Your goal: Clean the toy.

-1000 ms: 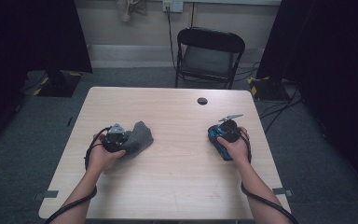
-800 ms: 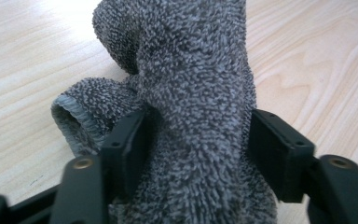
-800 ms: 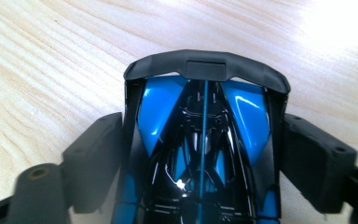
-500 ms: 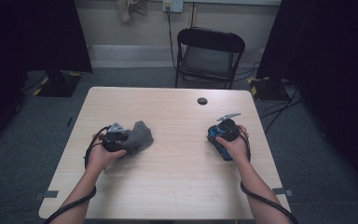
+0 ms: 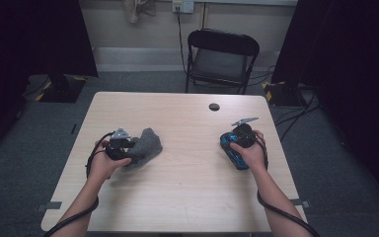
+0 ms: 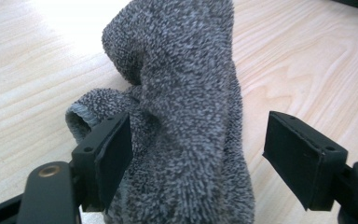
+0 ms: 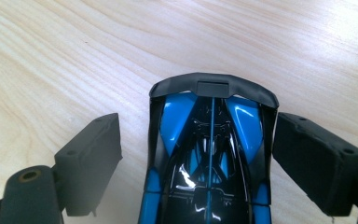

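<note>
Jaws of left gripper just opened off sock.

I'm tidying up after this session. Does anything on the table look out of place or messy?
Only the grey sock: it lies bunched and folded over itself between the open left gripper, not flat. The blue toy car sits upright on the table, undamaged as far as visible.
</note>
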